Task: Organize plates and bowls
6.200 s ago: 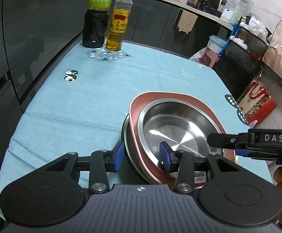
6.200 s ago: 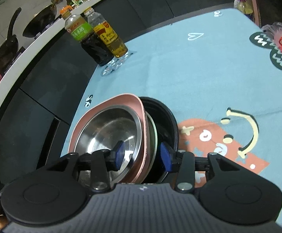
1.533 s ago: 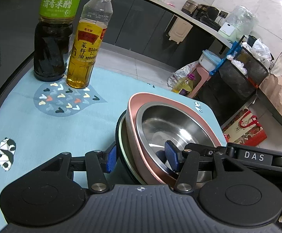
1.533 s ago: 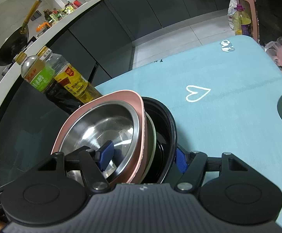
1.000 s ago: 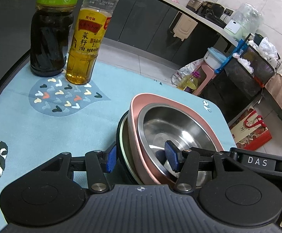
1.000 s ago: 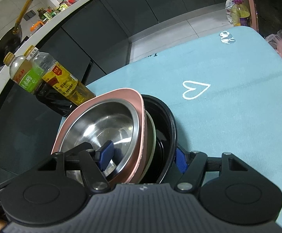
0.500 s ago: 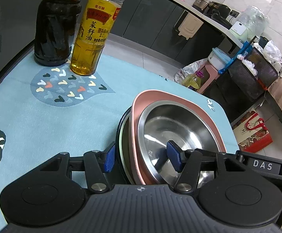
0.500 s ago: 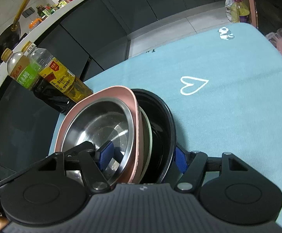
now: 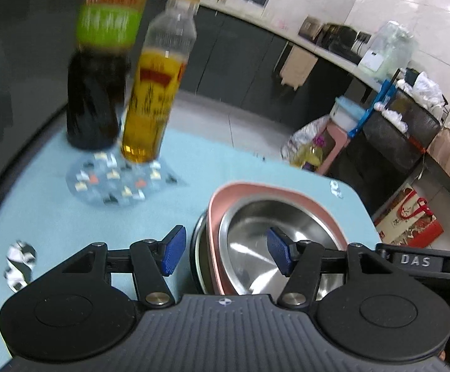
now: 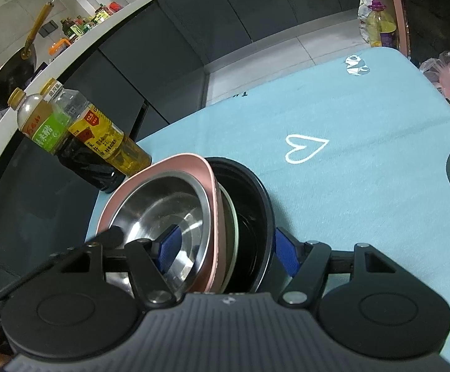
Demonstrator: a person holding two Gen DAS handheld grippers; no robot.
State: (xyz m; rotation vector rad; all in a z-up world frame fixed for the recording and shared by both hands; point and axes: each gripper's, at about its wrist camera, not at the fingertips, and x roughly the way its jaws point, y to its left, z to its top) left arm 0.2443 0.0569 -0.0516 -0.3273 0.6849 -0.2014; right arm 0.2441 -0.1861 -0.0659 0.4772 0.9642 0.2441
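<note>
A stack of dishes rests tilted on the blue tablecloth (image 10: 349, 186): a steel bowl (image 10: 163, 207) in a pink plate (image 10: 187, 159), then a pale green plate (image 10: 232, 217), all in a black bowl (image 10: 256, 204). My right gripper (image 10: 226, 254) is shut on the stack, one pad inside the steel bowl and the other against the black bowl's outer wall. From the other side, my left gripper (image 9: 225, 254) straddles the same rims, its jaws opening. Its left pad stands clear of the black bowl (image 9: 194, 248) and its right pad hangs over the steel bowl (image 9: 256, 241).
A dark vinegar bottle (image 9: 94, 93) and a yellow oil bottle (image 9: 153, 93) stand at the table's far left corner, just behind the stack. The table's far edge runs close behind the dishes. A red bag (image 9: 408, 220) and a pink stool (image 9: 333, 145) are on the floor beyond.
My left gripper's jaws have spread, and its left pad has come off the black bowl's rim. The left view has tipped up towards the bottles. The right gripper keeps its hold.
</note>
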